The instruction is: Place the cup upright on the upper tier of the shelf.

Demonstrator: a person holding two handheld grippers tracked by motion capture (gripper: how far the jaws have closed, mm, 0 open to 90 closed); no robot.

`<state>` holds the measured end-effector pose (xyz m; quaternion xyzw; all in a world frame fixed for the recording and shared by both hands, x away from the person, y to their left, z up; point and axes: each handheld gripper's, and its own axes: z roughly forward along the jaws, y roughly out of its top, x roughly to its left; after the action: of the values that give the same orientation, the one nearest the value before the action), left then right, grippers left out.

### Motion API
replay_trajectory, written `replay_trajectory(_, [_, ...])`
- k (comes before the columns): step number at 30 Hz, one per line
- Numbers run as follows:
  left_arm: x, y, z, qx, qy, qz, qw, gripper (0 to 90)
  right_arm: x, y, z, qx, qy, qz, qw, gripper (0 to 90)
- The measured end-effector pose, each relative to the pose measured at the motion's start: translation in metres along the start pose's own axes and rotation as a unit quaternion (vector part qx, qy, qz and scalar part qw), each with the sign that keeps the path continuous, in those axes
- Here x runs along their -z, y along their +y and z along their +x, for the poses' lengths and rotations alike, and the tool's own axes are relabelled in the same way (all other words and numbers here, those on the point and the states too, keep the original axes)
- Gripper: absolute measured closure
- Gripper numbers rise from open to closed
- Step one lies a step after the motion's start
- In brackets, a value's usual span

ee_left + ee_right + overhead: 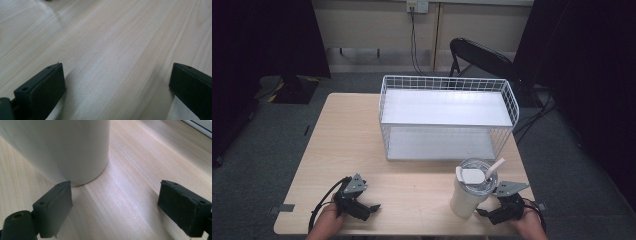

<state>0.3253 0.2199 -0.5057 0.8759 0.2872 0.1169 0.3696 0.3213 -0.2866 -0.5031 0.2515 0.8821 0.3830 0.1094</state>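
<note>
Pale wood worktop (412, 190): lidded tumbler (472, 192) stands outside empty wire rack (447, 117); left gripper (371, 209), right gripper (484, 212) jaws open, nothing grasped yet

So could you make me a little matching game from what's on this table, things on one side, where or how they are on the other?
Things:
1. tumbler
2. wire rack
3. left gripper
4. chair

Places or states:
A. on the floor beyond the table
B. open over bare wood, near left of the table
C. standing upright by the right gripper, lid and straw on
D. at the table's far side, both shelves bare

Pairs: 1-C, 2-D, 3-B, 4-A
</note>
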Motion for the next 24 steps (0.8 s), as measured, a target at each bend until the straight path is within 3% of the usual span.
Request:
replay_trajectory(14, [0.0,0.0,0.0,0.0,0.0,0.0,1.0,0.0,0.002,0.004,0.002,0.005,0.009,0.005,0.9999,13.2])
replay_trajectory(24, [0.0,0.0,0.001,-0.001,-0.002,0.0,1.0,0.0,0.018,0.018,0.017,0.013,0.035,-0.051,0.998,13.0])
